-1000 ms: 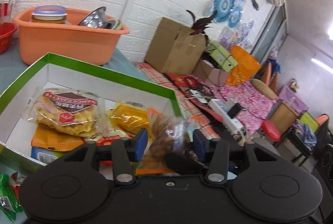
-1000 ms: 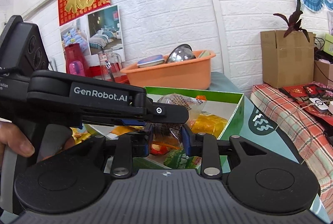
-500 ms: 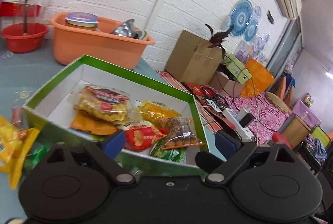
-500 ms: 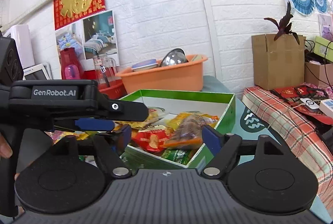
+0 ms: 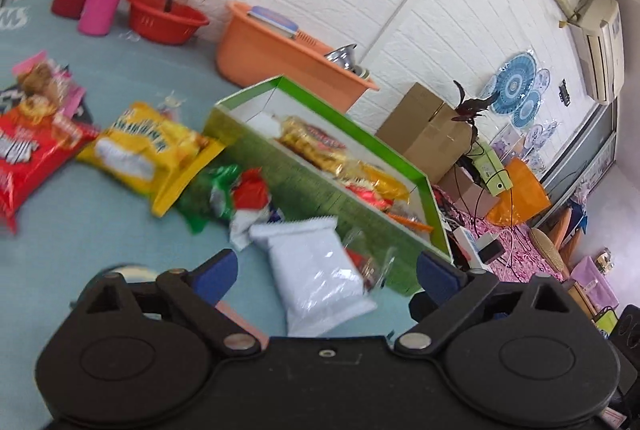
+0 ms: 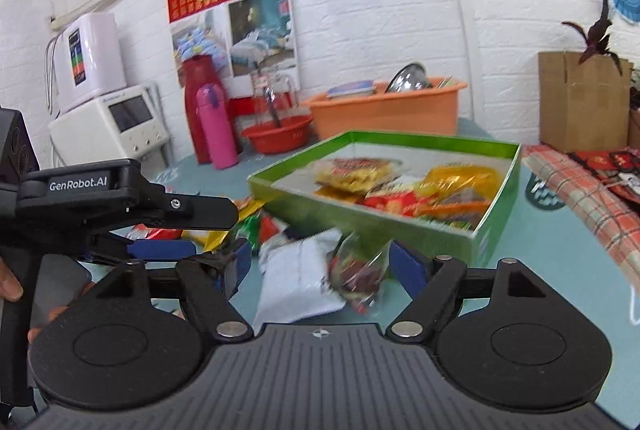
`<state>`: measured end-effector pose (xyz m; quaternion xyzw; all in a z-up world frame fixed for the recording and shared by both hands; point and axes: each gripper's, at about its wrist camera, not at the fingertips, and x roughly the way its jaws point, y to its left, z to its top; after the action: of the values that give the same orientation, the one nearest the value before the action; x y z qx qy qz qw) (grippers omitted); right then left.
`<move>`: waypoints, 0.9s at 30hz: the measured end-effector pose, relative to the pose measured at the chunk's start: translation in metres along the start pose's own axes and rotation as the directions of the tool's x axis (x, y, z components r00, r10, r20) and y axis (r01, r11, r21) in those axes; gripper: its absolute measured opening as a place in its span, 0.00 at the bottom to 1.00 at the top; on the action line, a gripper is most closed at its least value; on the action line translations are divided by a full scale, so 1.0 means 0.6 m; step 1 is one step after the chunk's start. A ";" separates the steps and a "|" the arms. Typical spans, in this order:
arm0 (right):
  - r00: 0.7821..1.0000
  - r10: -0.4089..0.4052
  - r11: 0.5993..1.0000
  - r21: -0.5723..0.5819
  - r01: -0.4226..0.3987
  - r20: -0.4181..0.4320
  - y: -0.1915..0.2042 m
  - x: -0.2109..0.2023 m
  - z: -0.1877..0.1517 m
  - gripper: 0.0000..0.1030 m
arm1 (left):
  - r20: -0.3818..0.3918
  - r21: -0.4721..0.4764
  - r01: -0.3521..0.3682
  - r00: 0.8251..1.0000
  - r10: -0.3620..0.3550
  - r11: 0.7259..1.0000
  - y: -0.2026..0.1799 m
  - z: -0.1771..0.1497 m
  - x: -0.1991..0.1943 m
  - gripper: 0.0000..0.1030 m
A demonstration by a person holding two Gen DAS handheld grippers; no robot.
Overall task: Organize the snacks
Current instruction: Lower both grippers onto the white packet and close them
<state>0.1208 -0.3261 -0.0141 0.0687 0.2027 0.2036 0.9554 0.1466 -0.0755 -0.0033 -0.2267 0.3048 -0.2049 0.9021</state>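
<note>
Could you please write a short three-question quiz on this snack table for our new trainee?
1. True or false: the green box already holds several snack packets.
2. Which packet lies nearest in front of the left gripper? A. white packet B. yellow bag C. red bag
3. Fill in: behind the green box stands an orange ____.

Key
1. True.
2. A.
3. Tub.

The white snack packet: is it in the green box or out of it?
Out: the white snack packet lies on the table beside the green box.
</note>
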 end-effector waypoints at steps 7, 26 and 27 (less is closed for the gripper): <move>0.989 0.059 0.991 0.124 -0.042 -0.137 0.012 0.037 -0.034 1.00 | -0.043 -0.057 -0.010 0.999 0.008 0.998 0.040 -0.037 -0.023 1.00; 0.939 0.260 0.963 -0.014 -0.270 -0.224 0.101 0.042 -0.045 0.44 | -0.029 -0.069 -0.057 0.998 0.055 0.996 0.074 -0.033 -0.055 1.00; 0.945 0.244 0.967 -0.018 -0.253 -0.218 0.098 0.035 -0.043 0.52 | -0.034 -0.067 -0.058 0.998 0.055 0.996 0.075 -0.031 -0.053 1.00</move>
<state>0.1066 -0.2627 -0.0325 0.0496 0.2894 0.3332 0.8960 0.1217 -0.0284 -0.0261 -0.2450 0.3325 -0.1726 0.8942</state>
